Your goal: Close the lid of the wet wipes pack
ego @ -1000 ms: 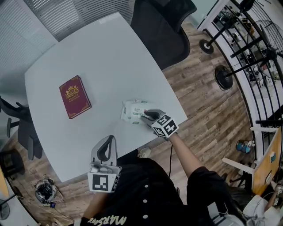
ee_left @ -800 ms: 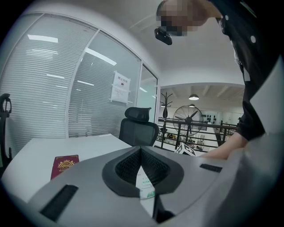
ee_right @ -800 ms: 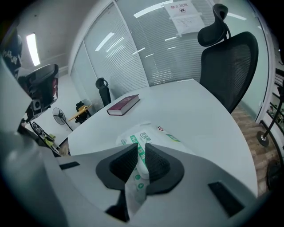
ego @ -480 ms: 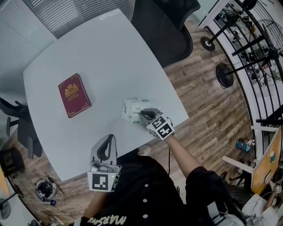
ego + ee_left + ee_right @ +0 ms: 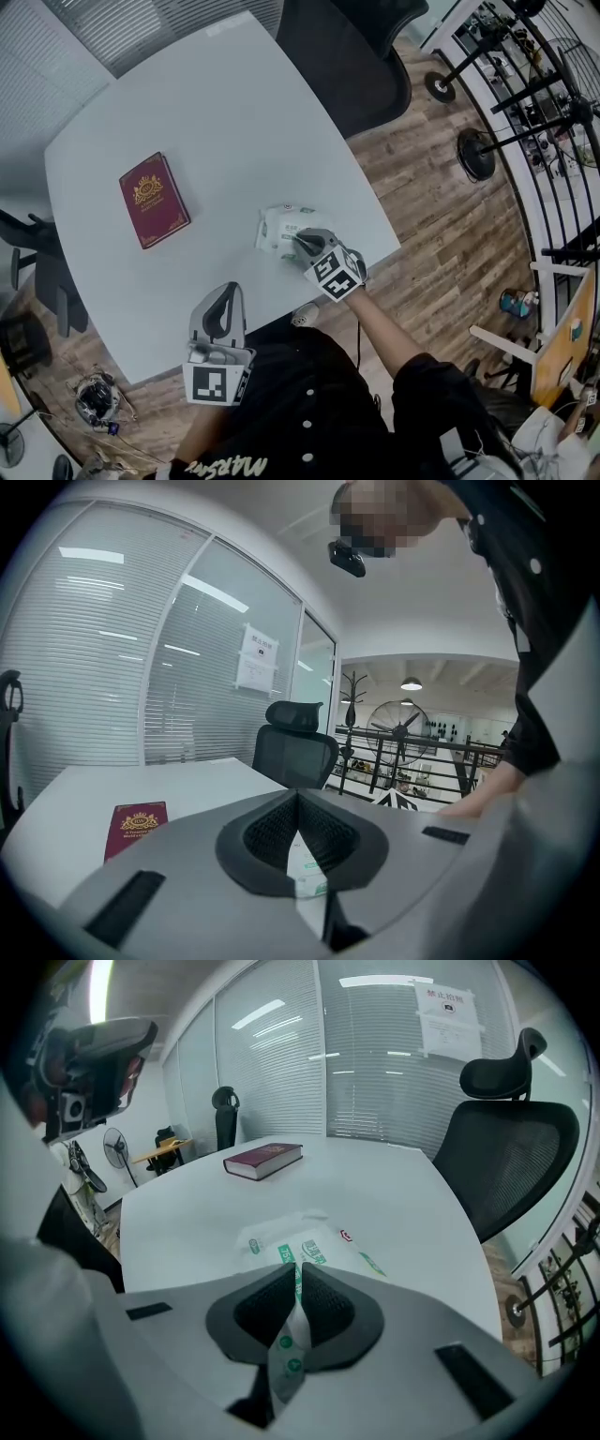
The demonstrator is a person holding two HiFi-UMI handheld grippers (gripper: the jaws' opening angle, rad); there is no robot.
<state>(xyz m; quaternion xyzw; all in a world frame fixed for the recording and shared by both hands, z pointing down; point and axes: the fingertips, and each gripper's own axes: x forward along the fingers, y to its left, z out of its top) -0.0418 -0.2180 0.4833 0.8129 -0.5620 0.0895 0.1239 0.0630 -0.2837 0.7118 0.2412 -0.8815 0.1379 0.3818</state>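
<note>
A red book is lying flat on the left part of the white table, well apart from everything else.

The left gripper is being held over the table's near edge, pointing across the table toward a black chair on the far side. In the left gripper view its fingers are meeting at the tips, with nothing sitting between them. The pack of wet wipes is showing only in the distance, through the gap behind the tips. This gripper is touching neither the book nor the pack.

The pack is lying flat on the table, to the right of the left gripper and near the table's right-hand edge, with its green-printed face turned up.

The right gripper is reaching onto the near side of the pack, pointing steeply down. In the right gripper view its fingers are standing almost together, pinching a thin white strip with round green marks: the lid flap. The strip is running from the pack's top face, between the pads and out behind them, so this end is raised off the pack.

Wood floor is showing to the right of the table.
</note>
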